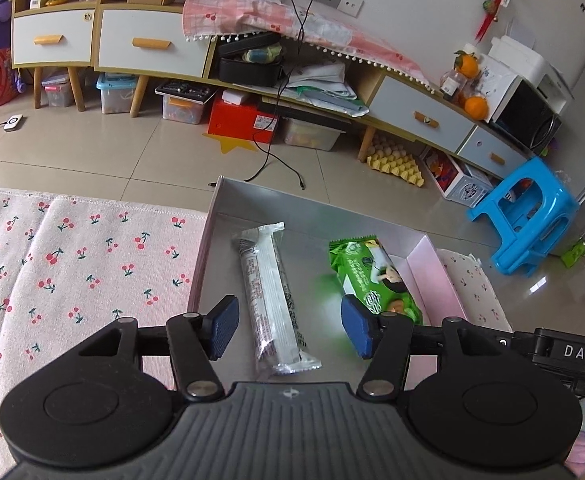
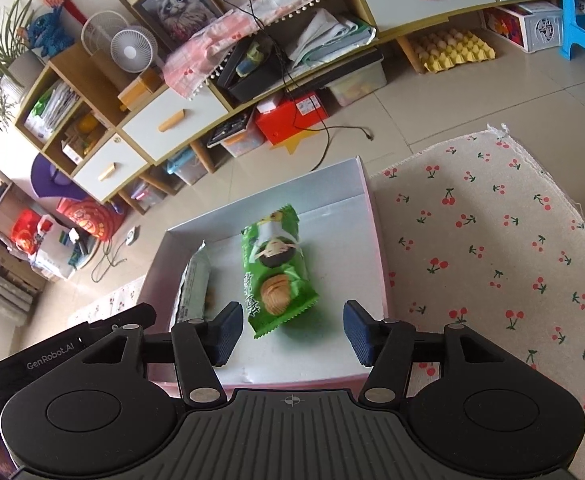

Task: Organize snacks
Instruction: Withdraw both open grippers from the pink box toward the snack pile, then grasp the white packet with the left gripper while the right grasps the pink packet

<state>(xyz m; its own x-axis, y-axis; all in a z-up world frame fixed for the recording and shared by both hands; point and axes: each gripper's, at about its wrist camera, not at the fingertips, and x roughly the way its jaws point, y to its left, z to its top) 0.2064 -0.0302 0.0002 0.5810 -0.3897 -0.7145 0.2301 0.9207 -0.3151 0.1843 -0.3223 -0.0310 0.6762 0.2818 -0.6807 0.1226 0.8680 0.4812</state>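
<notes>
— So, how do the jaws stand on each side?

— Both are spread wide and hold nothing. The left gripper hangs over the near part of the shallow box, and its blue pads stand on both sides of the white snack bar, without touching it as far as I can see. The right gripper is also wide, with the near end of the green biscuit pack between its pads; the pack lies flat on the box floor.

— And where are the snacks exactly?

— Both are inside the box. In the left wrist view the white bar lies lengthwise along the left side, and the green pack is to the right of it, a little apart. In the right wrist view the white bar is partly hidden behind the left finger, so I cannot tell how close it is to the box wall.

— What is around the box?

— It rests on a cloth with a cherry print, which continues on the other side. Beyond there is a tiled floor, a long low cabinet with white drawers, a blue plastic stool and a yellow egg tray under the cabinet.
</notes>
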